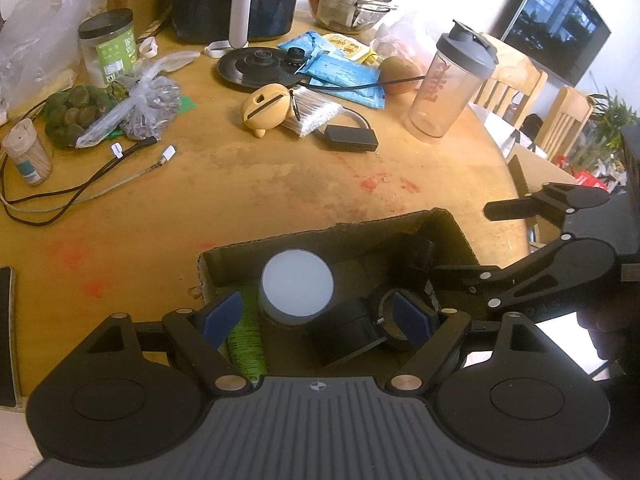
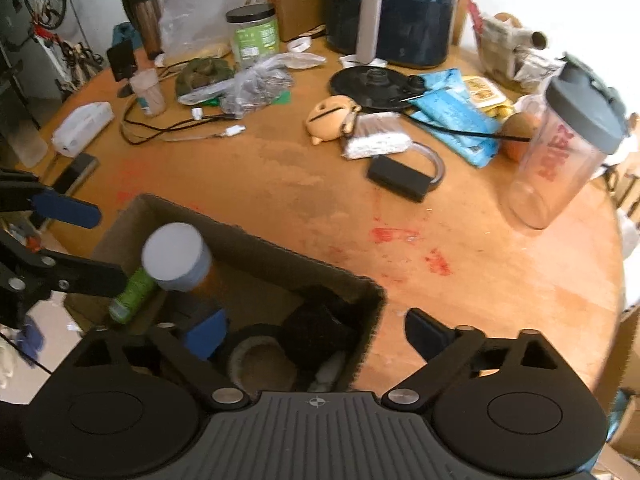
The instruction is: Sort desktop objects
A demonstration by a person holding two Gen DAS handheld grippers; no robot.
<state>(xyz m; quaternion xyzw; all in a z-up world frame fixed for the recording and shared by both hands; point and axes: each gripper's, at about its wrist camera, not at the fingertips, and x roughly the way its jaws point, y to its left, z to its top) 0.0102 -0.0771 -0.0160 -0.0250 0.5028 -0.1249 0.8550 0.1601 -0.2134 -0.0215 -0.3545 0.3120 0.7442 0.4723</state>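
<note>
A brown cardboard box [image 1: 448, 224] stands at the near edge of the round wooden table [image 1: 280, 176]. Inside it are a white-lidded jar [image 1: 297, 284], a green tube [image 1: 246, 340] and a black tape roll [image 1: 360, 332]. My left gripper [image 1: 316, 316] hangs open over the box, its blue pads on either side of the jar and roll and touching neither. My right gripper [image 2: 316, 334] is open wide and straddles the box's right wall [image 2: 372, 312]: one blue pad inside, the other finger over the table. Nothing is between its pads. The right wrist view shows the jar [image 2: 176, 256], tube [image 2: 134, 292] and roll [image 2: 260, 356].
Further back lie a black adapter [image 2: 396, 178], a pack of cotton swabs [image 2: 376, 136], a yellow pig-shaped bank [image 2: 330, 122], cables [image 2: 180, 128], blue packets [image 2: 452, 116] and a kettle base [image 2: 372, 84]. A clear shaker bottle [image 2: 560, 156] stands right, an air fryer [image 2: 392, 8] at the back.
</note>
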